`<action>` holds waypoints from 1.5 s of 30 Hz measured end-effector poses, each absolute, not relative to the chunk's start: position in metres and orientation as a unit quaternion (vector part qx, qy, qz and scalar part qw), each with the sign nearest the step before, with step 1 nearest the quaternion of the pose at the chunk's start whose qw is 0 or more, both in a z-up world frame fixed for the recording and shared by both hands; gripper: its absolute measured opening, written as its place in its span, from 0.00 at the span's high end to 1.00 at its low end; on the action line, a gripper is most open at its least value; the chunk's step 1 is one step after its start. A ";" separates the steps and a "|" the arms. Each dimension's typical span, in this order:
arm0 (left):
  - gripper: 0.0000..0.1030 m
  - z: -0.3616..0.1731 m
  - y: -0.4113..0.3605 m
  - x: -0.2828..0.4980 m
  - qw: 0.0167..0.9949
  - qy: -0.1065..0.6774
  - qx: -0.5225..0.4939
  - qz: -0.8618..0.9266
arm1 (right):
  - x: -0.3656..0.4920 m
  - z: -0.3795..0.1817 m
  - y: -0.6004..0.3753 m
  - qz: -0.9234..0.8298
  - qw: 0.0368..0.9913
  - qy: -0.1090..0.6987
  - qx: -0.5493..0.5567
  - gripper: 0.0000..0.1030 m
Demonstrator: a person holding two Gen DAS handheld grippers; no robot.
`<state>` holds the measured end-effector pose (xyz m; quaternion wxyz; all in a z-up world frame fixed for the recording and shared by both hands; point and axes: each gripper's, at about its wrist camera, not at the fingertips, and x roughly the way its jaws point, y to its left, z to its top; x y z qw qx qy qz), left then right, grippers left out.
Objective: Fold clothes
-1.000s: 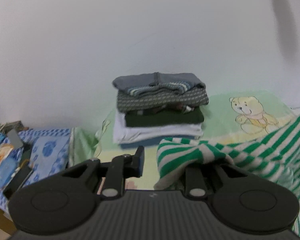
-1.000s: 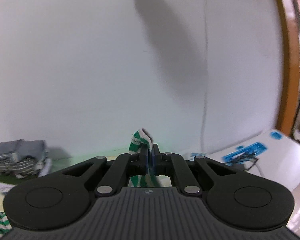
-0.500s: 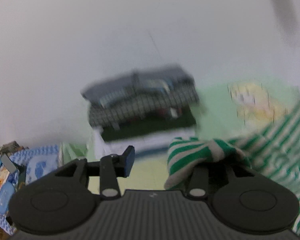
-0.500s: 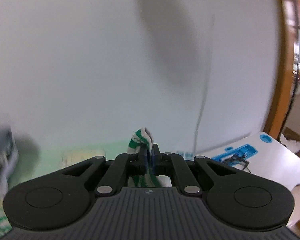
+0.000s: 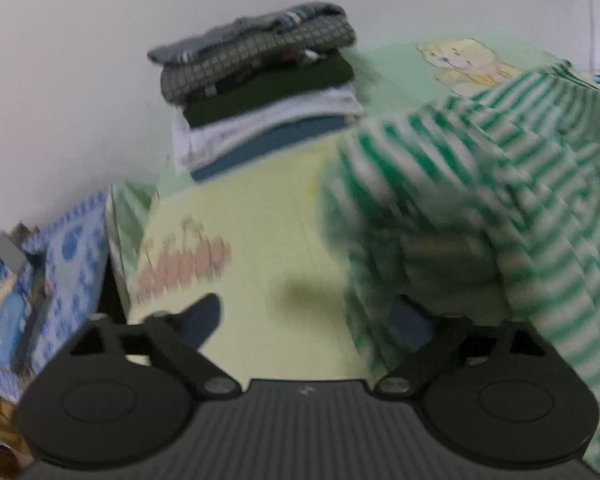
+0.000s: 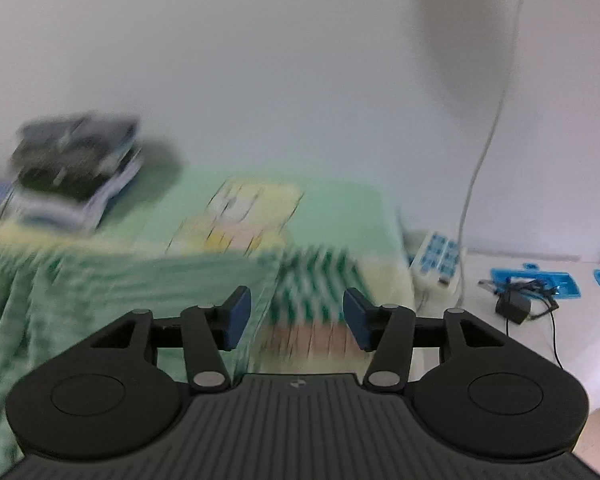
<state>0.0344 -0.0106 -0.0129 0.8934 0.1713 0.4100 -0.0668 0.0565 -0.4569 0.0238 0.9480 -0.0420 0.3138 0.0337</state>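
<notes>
Green-and-white striped knit garment (image 5: 480, 184), soft and limp, lies draped in a loose mound over the right side of a pale green and yellow cartoon-print bed sheet (image 5: 260, 240), part of it hanging across the right finger of the left gripper (image 5: 304, 320). That gripper's fingers stand spread wide, with bare sheet showing between them; cloth lies over one finger but is not pinched. The right gripper (image 6: 296, 316) is likewise released, its two blue-padded fingers (image 6: 236, 316) well apart above a blurred edge of the same striped cloth (image 6: 316, 280). By the look of it the garment is light, floppy and quick to sag or bunch, not fragile and not slippery; a hem, shoulder seam or corner would give the surest hold, one for each gripper, so the fabric can be drawn flat. One striped garment is loose. Behind it, against the white wall, stands one stack of folded clothes (image 5: 260, 92), about five or six layers as far as the blur allows: grey striped knit on top, then checked, dark green, white and blue. Whether the striped piece is being spread or is partway through a fold cannot be told. To the right sit one white power strip (image 6: 436, 264) and one black charger with cable (image 6: 516, 304).
</notes>
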 end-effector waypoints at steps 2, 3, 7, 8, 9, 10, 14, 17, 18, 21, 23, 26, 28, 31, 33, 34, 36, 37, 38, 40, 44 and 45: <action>0.06 -0.018 -0.007 0.014 0.888 0.422 0.166 -0.075 | 0.043 0.014 -0.447 0.043 0.944 0.317 -0.085 0.47; 0.07 -0.021 -0.006 0.001 0.885 0.428 0.161 -0.082 | 0.037 0.009 -0.442 0.047 0.941 0.319 -0.106 0.47; 0.08 -0.032 -0.014 -0.041 0.868 0.455 0.137 -0.143 | 0.010 -0.011 -0.423 0.064 0.924 0.324 -0.191 0.47; 0.08 -0.034 -0.018 -0.050 0.865 0.458 0.132 -0.159 | 0.004 -0.015 -0.418 0.069 0.919 0.325 -0.211 0.46; 0.08 -0.036 -0.022 -0.059 0.861 0.461 0.125 -0.175 | -0.003 -0.020 -0.413 0.073 0.914 0.325 -0.232 0.46; 0.08 -0.036 -0.027 -0.066 0.856 0.466 0.113 -0.193 | -0.009 -0.025 -0.408 0.077 0.908 0.326 -0.253 0.44; 0.12 -0.039 -0.044 -0.084 0.852 0.473 0.089 -0.207 | -0.009 -0.039 -0.396 0.087 0.900 0.309 -0.295 0.43; 0.12 -0.042 -0.057 -0.088 0.852 0.479 0.079 -0.197 | 0.002 -0.048 -0.394 0.102 0.891 0.301 -0.325 0.43; 0.12 -0.044 -0.062 -0.088 0.852 0.482 0.076 -0.192 | 0.007 -0.050 -0.396 0.109 0.888 0.304 -0.327 0.43; 0.13 -0.045 -0.073 -0.084 0.851 0.494 0.051 -0.172 | 0.021 -0.055 -0.405 0.131 0.882 0.313 -0.328 0.43; 0.12 -0.038 -0.073 -0.086 0.850 0.497 0.022 -0.174 | 0.026 -0.056 -0.412 0.150 0.874 0.320 -0.332 0.43; 0.05 -0.022 -0.076 -0.102 0.865 0.478 0.027 -0.149 | 0.021 -0.053 -0.425 0.190 0.868 0.317 -0.331 0.42; 0.02 -0.017 -0.076 -0.109 0.870 0.474 0.026 -0.132 | 0.017 -0.053 -0.431 0.204 0.863 0.304 -0.347 0.42; 0.02 -0.025 -0.083 -0.108 0.868 0.484 0.027 -0.107 | 0.022 -0.057 -0.435 0.223 0.856 0.292 -0.364 0.42; 0.02 -0.034 -0.089 -0.102 0.869 0.486 0.038 -0.084 | 0.031 -0.060 -0.433 0.234 0.851 0.286 -0.373 0.42; 0.02 -0.038 -0.089 -0.099 0.867 0.491 0.037 -0.074 | 0.035 -0.061 -0.431 0.240 0.849 0.281 -0.378 0.42; 0.03 -0.045 -0.089 -0.093 0.862 0.501 0.033 -0.069 | 0.041 -0.064 -0.427 0.255 0.842 0.275 -0.388 0.41; 0.03 -0.046 -0.090 -0.092 0.862 0.502 0.033 -0.067 | 0.044 -0.065 -0.425 0.264 0.838 0.272 -0.391 0.41; 0.03 -0.048 -0.092 -0.091 0.861 0.502 0.035 -0.065 | 0.046 -0.067 -0.422 0.271 0.835 0.269 -0.396 0.42; 0.07 -0.050 -0.097 -0.089 0.862 0.501 0.039 -0.064 | 0.051 -0.070 -0.418 0.283 0.830 0.268 -0.400 0.49; 0.21 -0.054 -0.100 -0.082 0.857 0.511 0.006 -0.065 | 0.054 -0.071 -0.415 0.305 0.827 0.280 -0.381 0.74; 0.23 -0.054 -0.102 -0.081 0.857 0.512 0.002 -0.067 | 0.053 -0.070 -0.415 0.308 0.826 0.282 -0.377 0.78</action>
